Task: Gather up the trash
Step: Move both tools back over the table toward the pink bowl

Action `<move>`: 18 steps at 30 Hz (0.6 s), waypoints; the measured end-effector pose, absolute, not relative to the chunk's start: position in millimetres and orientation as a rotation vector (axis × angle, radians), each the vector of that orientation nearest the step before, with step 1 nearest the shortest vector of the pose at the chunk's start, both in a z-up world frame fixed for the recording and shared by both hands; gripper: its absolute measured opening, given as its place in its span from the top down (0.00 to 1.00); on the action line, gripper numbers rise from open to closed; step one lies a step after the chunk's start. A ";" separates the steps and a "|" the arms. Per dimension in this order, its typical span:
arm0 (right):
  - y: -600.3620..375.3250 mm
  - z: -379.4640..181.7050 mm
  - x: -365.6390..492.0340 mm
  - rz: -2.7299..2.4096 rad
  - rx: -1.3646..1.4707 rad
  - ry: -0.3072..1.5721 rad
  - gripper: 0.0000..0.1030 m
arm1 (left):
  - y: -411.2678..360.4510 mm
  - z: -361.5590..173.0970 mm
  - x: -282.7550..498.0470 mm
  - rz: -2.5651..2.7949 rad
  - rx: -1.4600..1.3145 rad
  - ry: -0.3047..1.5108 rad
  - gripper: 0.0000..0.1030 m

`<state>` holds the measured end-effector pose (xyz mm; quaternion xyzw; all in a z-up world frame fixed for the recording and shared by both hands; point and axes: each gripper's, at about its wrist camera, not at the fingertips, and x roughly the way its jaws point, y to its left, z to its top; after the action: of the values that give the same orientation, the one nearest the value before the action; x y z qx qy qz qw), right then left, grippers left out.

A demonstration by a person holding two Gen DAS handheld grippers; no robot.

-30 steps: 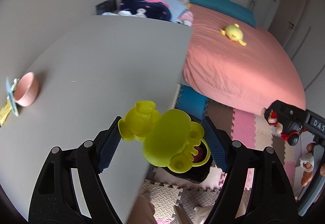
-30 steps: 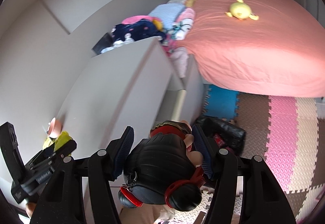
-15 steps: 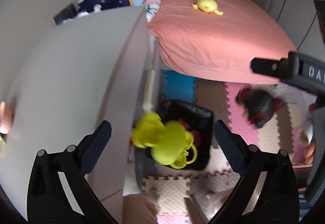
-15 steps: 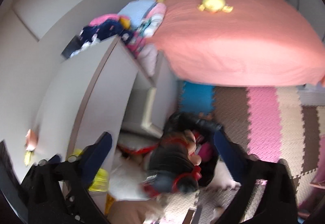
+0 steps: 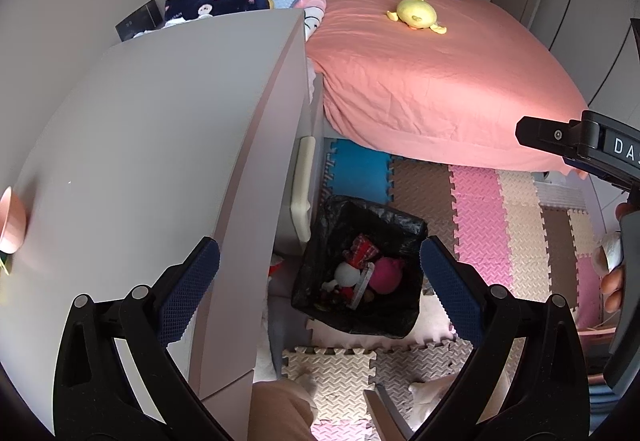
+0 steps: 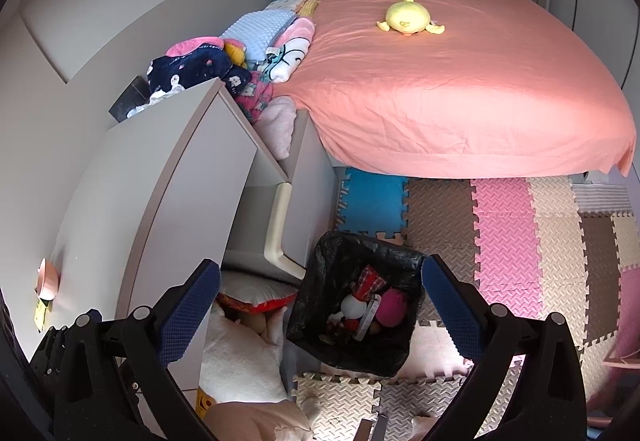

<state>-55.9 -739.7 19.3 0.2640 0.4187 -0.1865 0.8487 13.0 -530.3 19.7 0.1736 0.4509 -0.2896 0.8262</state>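
A bin lined with a black bag (image 5: 376, 215) stands on the floor beside the grey desk. Inside it lie a red patterned item (image 5: 362, 247), a white round piece (image 5: 346, 275) and a pink ball (image 5: 386, 275). My left gripper (image 5: 318, 269) hangs above the bin, open wide, with nothing between its blue pads (image 5: 192, 281). My right gripper (image 6: 320, 281) is also open and empty over the same bin (image 6: 340, 253). The right tool's black housing (image 5: 592, 145) shows at the right edge of the left wrist view.
The grey desk top (image 5: 160, 161) fills the left, with a pink bowl (image 5: 10, 219) at its edge. A bed with a salmon cover (image 5: 440, 81) and a yellow plush (image 5: 416, 13) lies behind. Foam floor tiles (image 5: 480, 209) spread to the right. A white pillow (image 6: 240, 353) sits under the desk.
Both grippers opened. The yellow-green toy dropped from the left jaws and the black-and-red toy from the right jaws, both toward the bin. Both views swung over the bin.
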 end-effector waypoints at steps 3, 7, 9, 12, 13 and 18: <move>-734.8 20.7 -54.3 -0.389 0.551 0.884 0.03 | -524.3 22.3 16.2 -0.616 0.354 0.955 0.06; -722.7 24.5 -49.0 -0.376 0.537 0.882 0.03 | -514.0 26.4 19.2 -0.612 0.335 0.946 0.06; -717.1 26.8 -46.2 -0.366 0.526 0.881 0.03 | -507.3 28.6 21.3 -0.607 0.326 0.940 0.06; -703.2 29.7 -38.8 -0.340 0.511 0.881 0.03 | -492.7 32.5 27.5 -0.591 0.304 0.933 0.06; -698.3 30.3 -35.9 -0.332 0.507 0.884 0.03 | -488.2 33.6 28.8 -0.585 0.298 0.931 0.06; -667.6 37.8 -16.9 -0.284 0.475 0.885 0.03 | -456.6 42.1 42.2 -0.548 0.271 0.915 0.06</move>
<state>-16.9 -667.6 37.9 0.2271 0.4226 -0.1355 0.8669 42.2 -456.6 42.1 0.1286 0.4346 -0.2604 0.8525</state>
